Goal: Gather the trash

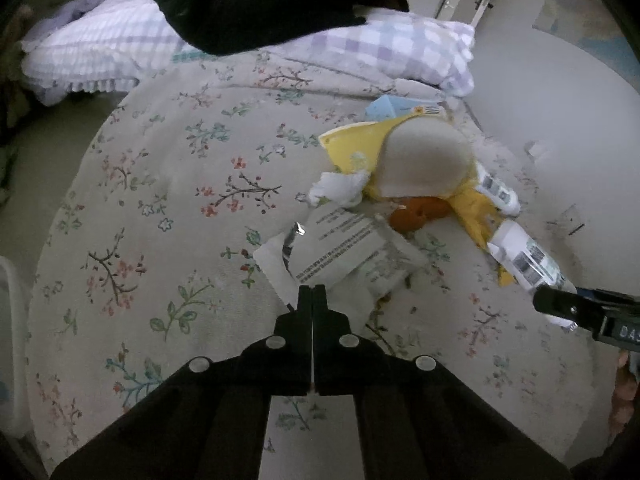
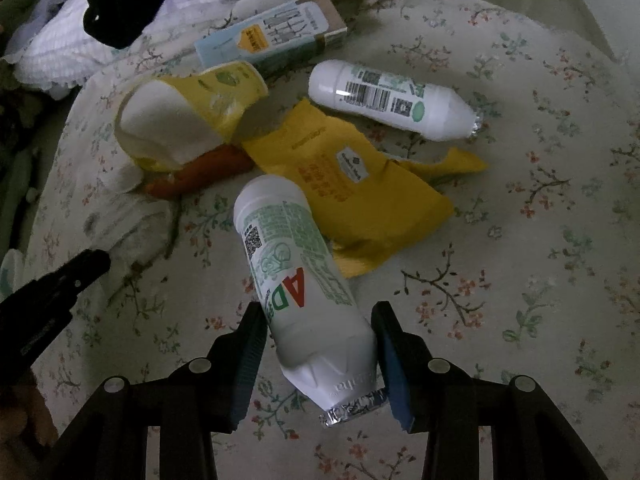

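The white drink bottle (image 2: 298,280) lies between the pads of the right tool (image 2: 320,364), foil mouth toward the camera; the pads stand wide and hug its shoulder, though whether they press yet I cannot tell. It seems to rest on the floral bedspread (image 2: 520,200), so I'd say this pick is only beginning. Just ahead of that tool lies a torn yellow bag (image 2: 352,184), beyond it a second white bottle (image 2: 392,100), a carton (image 2: 272,36) and a yellow paper cup (image 2: 188,120) with an orange scrap (image 2: 200,178) beneath. The left tool (image 1: 312,300) is pinched tight at the edge of a printed wrapper (image 1: 344,248), apparently gripping it. No bin shows anywhere, and most trash looks left to gather.
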